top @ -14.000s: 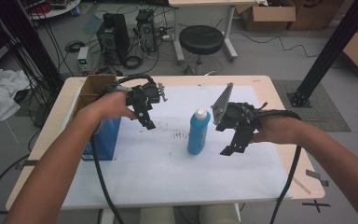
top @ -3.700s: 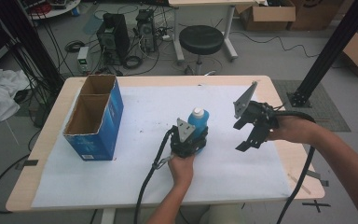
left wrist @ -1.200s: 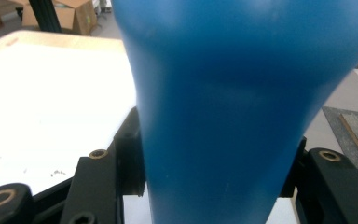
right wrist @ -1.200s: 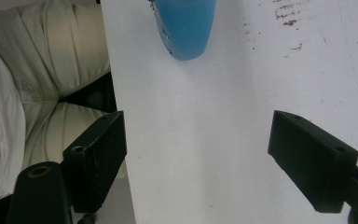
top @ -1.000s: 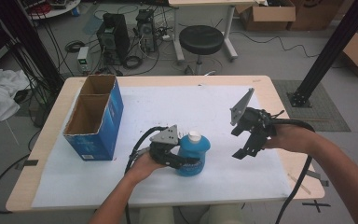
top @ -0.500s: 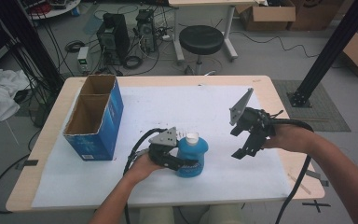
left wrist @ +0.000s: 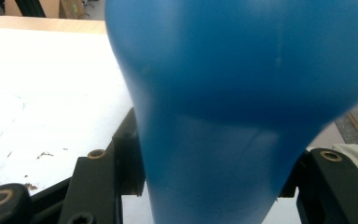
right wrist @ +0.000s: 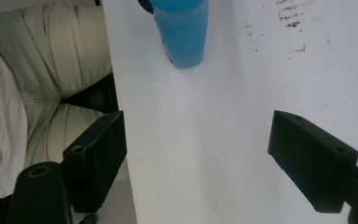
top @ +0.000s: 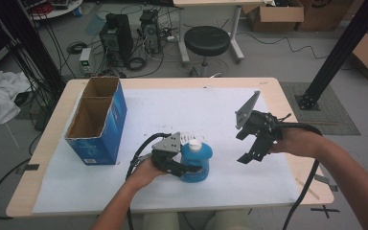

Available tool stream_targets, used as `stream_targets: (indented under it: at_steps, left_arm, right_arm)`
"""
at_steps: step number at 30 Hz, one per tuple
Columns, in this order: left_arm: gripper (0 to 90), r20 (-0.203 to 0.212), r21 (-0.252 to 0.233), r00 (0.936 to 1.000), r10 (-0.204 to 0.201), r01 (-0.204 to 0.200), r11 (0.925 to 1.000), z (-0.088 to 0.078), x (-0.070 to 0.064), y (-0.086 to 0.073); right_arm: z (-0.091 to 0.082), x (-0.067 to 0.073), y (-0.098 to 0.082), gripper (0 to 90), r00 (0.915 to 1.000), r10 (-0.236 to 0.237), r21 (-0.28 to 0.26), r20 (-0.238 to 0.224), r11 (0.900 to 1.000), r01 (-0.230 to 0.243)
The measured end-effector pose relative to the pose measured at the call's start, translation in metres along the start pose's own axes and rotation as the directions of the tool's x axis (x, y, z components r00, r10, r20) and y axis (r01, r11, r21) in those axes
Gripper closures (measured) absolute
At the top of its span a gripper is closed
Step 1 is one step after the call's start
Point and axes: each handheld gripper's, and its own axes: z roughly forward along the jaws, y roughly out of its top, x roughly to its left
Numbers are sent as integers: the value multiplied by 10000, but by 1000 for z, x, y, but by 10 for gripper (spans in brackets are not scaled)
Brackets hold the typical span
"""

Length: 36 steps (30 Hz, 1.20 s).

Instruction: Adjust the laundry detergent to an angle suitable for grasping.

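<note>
- High view showed the left gripper (top: 184, 168) clamped around the blue bottle (top: 196, 160), which stood near the table's (top: 287, 103) front edge on white paper (top: 182, 108).
- Right gripper (top: 255, 141) hung beside it, jaws apart, holding nothing.
- Judged progress: bottle grasped; if bound for the cardboard box (top: 96, 122), carrying and placing remained.

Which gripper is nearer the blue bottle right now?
Left. The left gripper is clamped on the blue bottle, its jaws pressing the bottle's narrow part. The right gripper hangs open above the white sheet, well off to the bottle's right.
</note>
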Motion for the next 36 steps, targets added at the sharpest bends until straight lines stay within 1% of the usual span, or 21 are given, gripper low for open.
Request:
stream_targets:
  at_steps: [5, 7, 10, 12, 14, 16, 17, 23, 28, 30, 32, 34, 36]
  left_arm:
    - [438, -53, -101, 9999, -98, 97, 9999, 0, -1, -2]
    - [431, -1, -109, 9995, -306, 306, 9995, 0, 0, -3]
    - [423, 21, -12, 9989, -459, 459, 9989, 1, 0, -4]
    - [417, 41, 16, 9988, -484, 484, 9988, 1, 0, -4]
    - [405, 41, 86, 9984, -568, 567, 9984, 1, 0, -5]
    - [368, -9, 97, 9981, -611, 611, 9981, 1, 0, -5]
    - [359, -5, 102, 9975, -707, 707, 9974, 1, 1, -5]
    - [351, -52, 62, 9972, -745, 745, 9972, 0, 0, -5]
    - [338, -1, 6, 9966, -827, 827, 9966, -2, 0, -4]
    - [296, -55, -47, 9959, -902, 902, 9959, -2, -1, -4]
    - [287, -67, -42, 9959, -906, 906, 9959, -3, -1, -4]
    - [270, -79, -86, 9945, -1042, 1041, 9945, -3, 0, -4]
    - [260, -54, -50, 9943, -1061, 1061, 9943, -3, -1, -4]
  right_arm:
    - [0, 1, 0, 190, 10000, -3, -20, 16, 10000, 3]
    - [0, 0, 0, 190, 10000, -66, -57, 14, 10000, 66]
    - [0, 0, 1, 190, 10000, -81, -75, 14, 9999, 81]
    - [0, 0, 0, 190, 10000, -77, -89, 5, 9999, 77]
    - [1, 0, 0, 190, 10000, -93, -79, -4, 9999, 93]
    - [1, 0, 1, 190, 9999, -103, -70, -9, 9999, 103]
    - [1, 0, 1, 190, 10000, -86, -76, -17, 9999, 86]
    - [2, 0, 2, 190, 9999, -106, -78, -21, 9999, 106]
    - [2, 0, 2, 190, 9999, -113, -83, -27, 9999, 113]
    - [2, 0, 2, 190, 9999, -120, -100, -26, 9999, 120]
    - [2, 0, 2, 190, 9999, -121, -98, -27, 9999, 121]
    - [3, 0, 3, 190, 9999, -138, -85, -32, 9999, 137]
    - [3, 1, 3, 190, 9999, -139, -84, -52, 9999, 139]
